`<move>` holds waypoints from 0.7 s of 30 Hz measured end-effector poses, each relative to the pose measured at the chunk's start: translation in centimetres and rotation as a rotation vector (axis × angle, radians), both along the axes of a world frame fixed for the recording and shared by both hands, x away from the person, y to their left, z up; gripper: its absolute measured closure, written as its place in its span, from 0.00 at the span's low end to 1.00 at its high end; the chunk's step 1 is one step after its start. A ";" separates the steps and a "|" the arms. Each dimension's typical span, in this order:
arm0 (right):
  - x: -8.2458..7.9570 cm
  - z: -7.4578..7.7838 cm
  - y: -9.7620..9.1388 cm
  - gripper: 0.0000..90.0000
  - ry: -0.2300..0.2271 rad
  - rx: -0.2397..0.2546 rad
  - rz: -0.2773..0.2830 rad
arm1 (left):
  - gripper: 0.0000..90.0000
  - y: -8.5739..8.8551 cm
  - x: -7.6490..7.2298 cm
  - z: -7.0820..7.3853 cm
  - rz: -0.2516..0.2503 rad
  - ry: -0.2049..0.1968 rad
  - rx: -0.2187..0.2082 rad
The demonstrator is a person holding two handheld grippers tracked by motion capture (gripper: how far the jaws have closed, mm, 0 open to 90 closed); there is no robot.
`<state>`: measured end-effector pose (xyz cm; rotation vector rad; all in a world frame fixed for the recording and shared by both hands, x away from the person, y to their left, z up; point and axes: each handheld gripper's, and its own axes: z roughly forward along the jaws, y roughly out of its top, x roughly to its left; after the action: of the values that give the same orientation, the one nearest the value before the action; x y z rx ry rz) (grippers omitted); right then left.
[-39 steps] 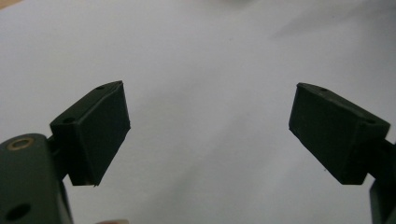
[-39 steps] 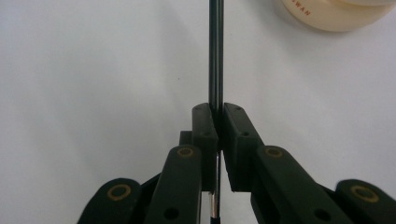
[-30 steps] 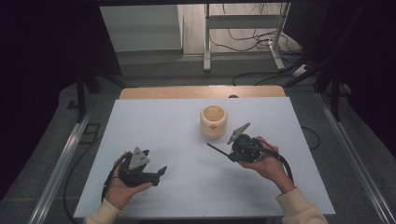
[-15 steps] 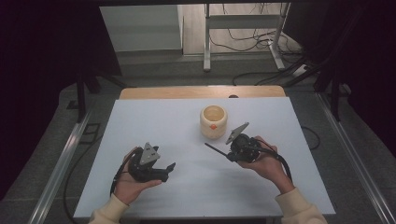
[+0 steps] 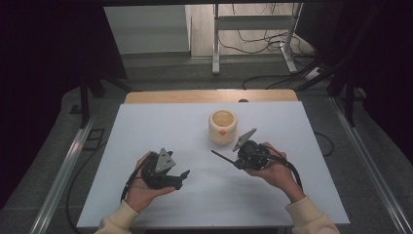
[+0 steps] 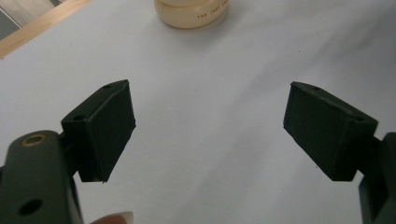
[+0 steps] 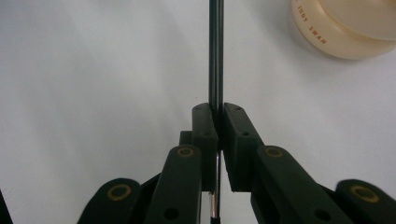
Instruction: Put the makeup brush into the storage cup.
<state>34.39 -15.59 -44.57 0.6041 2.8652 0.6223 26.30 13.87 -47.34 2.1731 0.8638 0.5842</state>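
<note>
A cream cup (image 5: 222,126) with an orange mark stands past the middle of the white table (image 5: 146,126). My right gripper (image 5: 237,162) is just to its near right, shut on a thin dark rod (image 5: 221,156) that sticks out leftward. In the right gripper view the rod (image 7: 215,51) runs straight up from between the pressed jaws of the right gripper (image 7: 216,114), with the cup (image 7: 345,28) at upper right. My left gripper (image 5: 184,174) hovers at the near left, open. In the left gripper view nothing lies between the wide jaws of the left gripper (image 6: 208,112), and the cup (image 6: 192,11) is far ahead.
A wooden strip (image 5: 209,96) borders the table's far edge. Metal rails (image 5: 63,165) run along both sides. Beyond the table stand a metal frame (image 5: 215,44) and floor cables (image 5: 258,46).
My left hand has carried its open gripper to the right, toward the table's middle. The right gripper and the rod have stayed put.
</note>
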 end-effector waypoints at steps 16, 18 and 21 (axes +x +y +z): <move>-0.2 -0.2 1.7 0.93 0.001 -0.005 0.029 | 0.18 -1.0 0.5 0.0 -0.027 -0.017 -0.004; -0.1 -0.2 2.0 0.93 0.003 -0.007 0.035 | 0.18 -1.2 0.6 -0.1 -0.030 -0.018 0.001; -0.2 -0.3 2.3 0.93 0.003 -0.007 0.040 | 0.18 -1.3 0.7 -0.2 -0.032 -0.014 -0.001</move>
<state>34.20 -13.26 -44.87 0.5488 2.8876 0.6173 26.98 12.59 -47.50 2.1756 0.8198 0.5823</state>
